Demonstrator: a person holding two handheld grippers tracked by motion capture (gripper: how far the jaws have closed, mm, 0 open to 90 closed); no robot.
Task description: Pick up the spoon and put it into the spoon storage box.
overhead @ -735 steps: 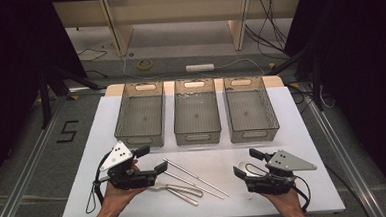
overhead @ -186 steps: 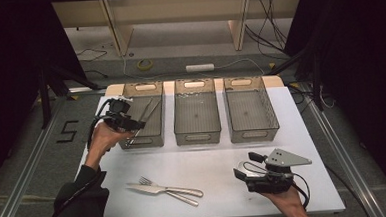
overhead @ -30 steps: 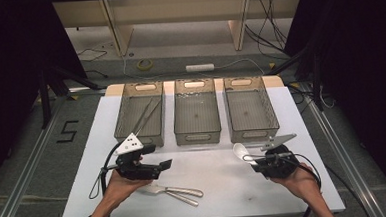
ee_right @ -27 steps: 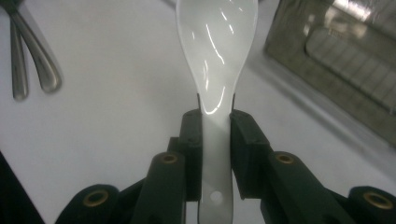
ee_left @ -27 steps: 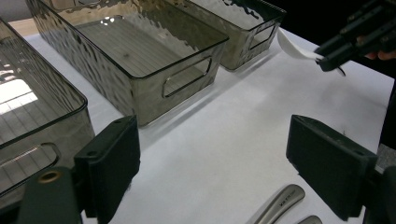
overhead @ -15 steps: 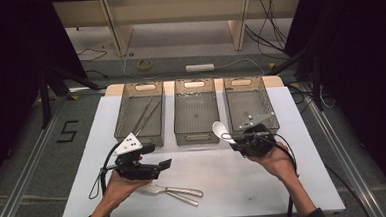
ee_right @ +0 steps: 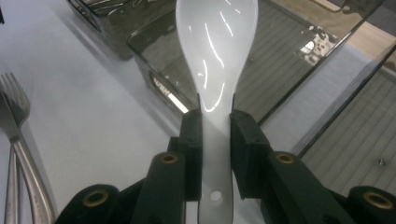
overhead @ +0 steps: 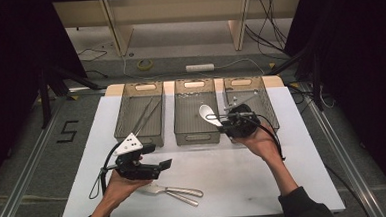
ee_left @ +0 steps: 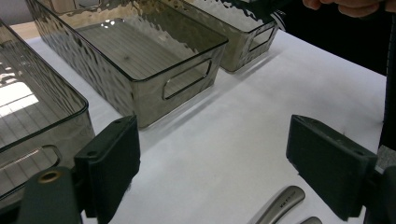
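A white ceramic spoon is held by its handle in my right gripper, which is shut on it. Its bowl hangs over the near right part of the middle smoked-plastic bin. My left gripper hovers low over the white table with its jaws wide open and nothing between them. Two metal forks lie on the table just right of it; their handle ends show beneath the left gripper's jaws.
Three smoked bins stand in a row at the back of the white table. The left bin holds chopsticks. The right bin lies under my right hand. Dark floor and cables surround the table.
My right hand has carried the spoon up and left, from the table's front right to over the middle bin. The left gripper has stayed in place.
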